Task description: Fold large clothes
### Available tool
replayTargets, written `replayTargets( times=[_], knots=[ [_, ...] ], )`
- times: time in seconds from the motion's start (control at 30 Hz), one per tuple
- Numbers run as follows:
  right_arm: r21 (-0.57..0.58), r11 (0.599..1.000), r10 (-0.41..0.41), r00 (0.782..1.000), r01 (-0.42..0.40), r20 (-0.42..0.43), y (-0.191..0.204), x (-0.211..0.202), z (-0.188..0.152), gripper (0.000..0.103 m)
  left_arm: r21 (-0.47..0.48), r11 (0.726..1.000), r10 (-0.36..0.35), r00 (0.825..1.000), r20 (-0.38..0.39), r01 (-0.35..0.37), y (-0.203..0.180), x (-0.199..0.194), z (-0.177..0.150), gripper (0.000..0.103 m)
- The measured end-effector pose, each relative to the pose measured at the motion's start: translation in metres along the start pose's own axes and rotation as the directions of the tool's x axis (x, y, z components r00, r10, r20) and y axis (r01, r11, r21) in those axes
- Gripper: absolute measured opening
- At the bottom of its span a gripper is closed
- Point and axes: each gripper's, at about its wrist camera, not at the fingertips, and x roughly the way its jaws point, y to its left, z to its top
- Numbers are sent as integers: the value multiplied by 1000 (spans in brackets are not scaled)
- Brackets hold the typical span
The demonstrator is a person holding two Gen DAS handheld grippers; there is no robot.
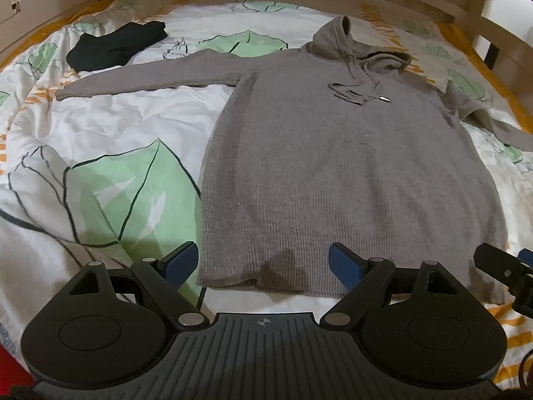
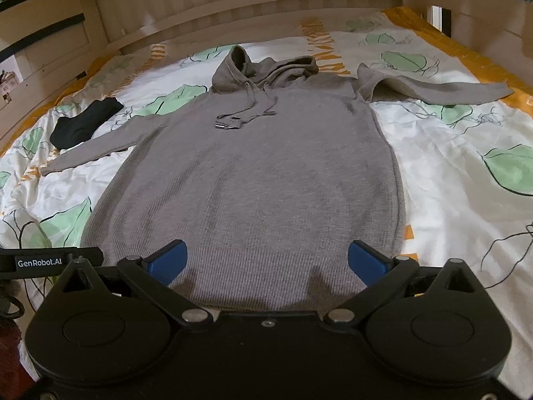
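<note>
From my left wrist camera, the grey hoodie [image 1: 349, 166] lies flat, front up, on the leaf-print bedspread [image 1: 110, 140], hem nearest me, hood far. My left gripper [image 1: 263, 263] hangs spread wide and empty over the hem's near left part; its left pad sits just outside the left edge. One sleeve [image 1: 150, 73] stretches far left toward a folded black garment [image 1: 116, 45]. From my right wrist camera, my right gripper [image 2: 268, 261] is likewise wide open, holding nothing, over the hem's near right part. The right sleeve [image 2: 443, 90] runs out far right, apparently bunched at the shoulder. I'd pinch each hem corner squarely before lifting, to keep the fold even. No containers are visible.
</note>
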Motion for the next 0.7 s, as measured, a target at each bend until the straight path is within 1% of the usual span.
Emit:
replayTargets(
  times=[0.13, 0.33, 0.4, 0.57, 0.7],
  knots=[
    [22, 999, 23, 1000, -23, -15, -5, 8, 5, 102, -5, 1000, -27, 1000, 7, 27, 3, 8, 9, 85],
    [60, 997, 59, 998, -57, -27, -21, 22, 26, 102, 8, 990, -139, 990, 37, 138, 5, 21, 33, 85],
    [80, 994, 74, 997, -72, -30, -30, 27, 36, 102, 17, 987, -163, 986, 37, 162, 3, 26, 45, 85],
    [142, 986, 98, 995, -92, -33, -58, 40, 66, 102, 43, 982, -188, 981, 52, 185, -5, 39, 79, 86],
    [192, 979, 78, 997, -71, -29, -87, 52, 96, 102, 62, 981, -186, 980, 66, 182, -11, 55, 109, 86]
  ],
)
